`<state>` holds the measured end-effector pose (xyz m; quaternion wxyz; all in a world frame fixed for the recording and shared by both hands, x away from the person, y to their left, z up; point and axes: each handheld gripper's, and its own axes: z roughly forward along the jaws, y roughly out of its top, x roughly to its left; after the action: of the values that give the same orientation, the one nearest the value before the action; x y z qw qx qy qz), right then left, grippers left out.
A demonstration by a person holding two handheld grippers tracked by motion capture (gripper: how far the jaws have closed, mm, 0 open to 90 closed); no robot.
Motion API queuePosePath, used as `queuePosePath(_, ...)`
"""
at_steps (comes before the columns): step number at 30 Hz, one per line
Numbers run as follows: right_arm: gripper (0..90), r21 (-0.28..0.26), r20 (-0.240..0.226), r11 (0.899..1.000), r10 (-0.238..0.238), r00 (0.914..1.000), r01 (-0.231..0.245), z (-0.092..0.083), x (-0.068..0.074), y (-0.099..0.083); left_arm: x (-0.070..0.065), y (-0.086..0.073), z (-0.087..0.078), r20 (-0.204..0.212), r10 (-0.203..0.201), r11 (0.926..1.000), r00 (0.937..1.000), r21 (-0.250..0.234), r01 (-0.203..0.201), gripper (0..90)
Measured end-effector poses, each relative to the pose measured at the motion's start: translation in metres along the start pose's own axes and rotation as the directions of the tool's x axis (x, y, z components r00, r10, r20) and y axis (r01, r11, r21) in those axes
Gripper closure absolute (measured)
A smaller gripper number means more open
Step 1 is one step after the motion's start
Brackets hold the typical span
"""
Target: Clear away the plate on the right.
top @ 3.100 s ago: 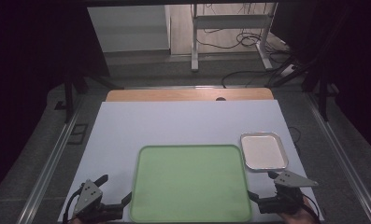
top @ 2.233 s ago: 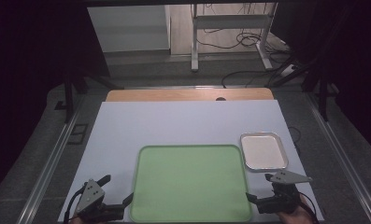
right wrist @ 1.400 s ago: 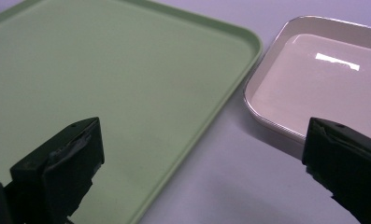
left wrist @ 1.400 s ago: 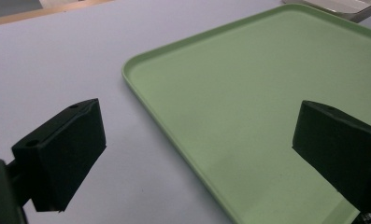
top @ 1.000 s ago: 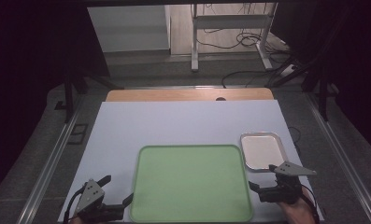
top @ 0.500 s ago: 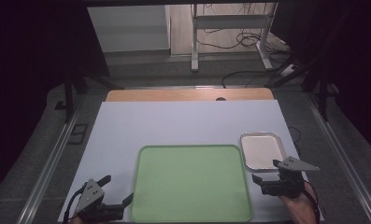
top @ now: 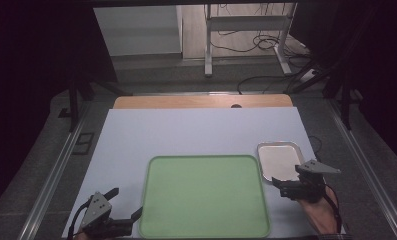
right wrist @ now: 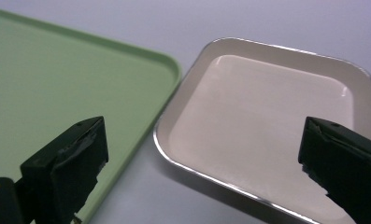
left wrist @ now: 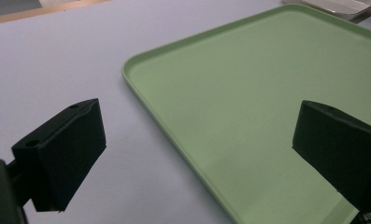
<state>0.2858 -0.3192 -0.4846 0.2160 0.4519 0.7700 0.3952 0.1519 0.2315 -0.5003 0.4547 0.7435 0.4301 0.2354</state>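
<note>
There are two trays on the table: one green tray and one small metal tray. There are two grippers too. The metal tray sits just right of the green one, near the table's right edge. Its long side runs away from the person, toward the far end. The right gripper is at its near edge, jaws spread wide. The left gripper is at the green tray's near left corner, jaws also wide apart.
</note>
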Motion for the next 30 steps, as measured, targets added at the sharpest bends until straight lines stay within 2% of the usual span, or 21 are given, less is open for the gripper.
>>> queuePosePath(4, 0.1, -0.006, 0.032, 0.999, 0.033, 0.9989, -0.033, 0.001, -0.007, 0.002, 0.000, 0.000, 0.000, 0.001, 0.001, 1.0000, 1.0000, 0.000, -0.001, 2.5)
queuePosePath(5, 0.1, -0.011, 0.052, 0.999, 0.039, 0.9979, -0.039, 0.002, -0.010, 0.003, 0.000, 0.000, 0.000, 0.002, 0.001, 1.0000, 1.0000, 0.000, -0.001, 2.5)
queuePosePath(7, 0.2, -0.011, 0.056, 0.999, 0.042, 0.9975, -0.042, 0.002, -0.011, 0.003, 0.000, 0.000, 0.000, 0.002, 0.000, 1.0000, 1.0000, -0.001, 0.000, 2.5)
queuePosePath(8, 2.4, 0.001, 0.074, 0.999, 0.046, 0.9962, -0.046, 0.004, -0.015, 0.004, 0.000, 0.000, 0.000, 0.002, -0.001, 1.0000, 1.0000, -0.002, 0.001, 2.5)
queuePosePath(13, 8.2, 0.018, 0.094, 0.998, 0.059, 0.9939, -0.061, 0.007, -0.020, 0.005, 0.000, 0.000, 0.000, 0.004, -0.001, 1.0000, 1.0000, -0.002, 0.001, 2.5)
queuePosePath(14, 11.6, 0.022, 0.115, 0.998, 0.060, 0.9915, -0.063, 0.007, -0.023, 0.006, 0.001, 0.000, 0.000, 0.004, -0.001, 1.0000, 1.0000, -0.002, 0.001, 2.5)
queuePosePath(20, 20.1, 0.040, 0.139, 0.997, 0.060, 0.9884, -0.066, 0.007, -0.033, 0.006, 0.000, 0.000, 0.000, 0.004, 0.000, 1.0000, 1.0000, -0.001, 0.000, 2.5)
queuePosePath(21, 22.8, 0.050, 0.148, 0.995, 0.073, 0.9863, -0.081, 0.008, -0.037, 0.006, 0.000, 0.000, 0.000, 0.005, 0.001, 1.0000, 1.0000, -0.001, -0.001, 2.5)
queuePosePath(23, 23.9, 0.054, 0.150, 0.995, 0.078, 0.9856, -0.087, 0.008, -0.039, 0.006, 0.000, 0.000, 0.000, 0.005, 0.001, 1.0000, 1.0000, -0.001, -0.001, 2.5)
queuePosePath(24, 24.9, 0.059, 0.160, 0.993, 0.096, 0.9825, -0.107, 0.009, -0.043, 0.006, 0.000, 0.000, 0.000, 0.005, 0.001, 1.0000, 1.0000, -0.001, -0.001, 2.5)
queuePosePath(26, 25.3, 0.058, 0.162, 0.992, 0.102, 0.9816, -0.113, 0.009, -0.045, 0.006, 0.000, 0.000, 0.000, 0.005, 0.002, 1.0000, 1.0000, -0.001, -0.002, 2.5)
queuePosePath(28, 25.6, 0.055, 0.183, 0.990, 0.117, 0.9760, -0.130, 0.009, -0.052, 0.007, 0.001, 0.000, 0.000, 0.006, 0.001, 1.0000, 1.0000, -0.002, -0.001, 2.5)
queuePosePath(30, 25.2, 0.058, 0.188, 0.989, 0.123, 0.9743, -0.137, 0.010, -0.055, 0.007, 0.001, 0.000, 0.000, 0.006, -0.001, 1.0000, 1.0000, -0.002, 0.001, 2.5)
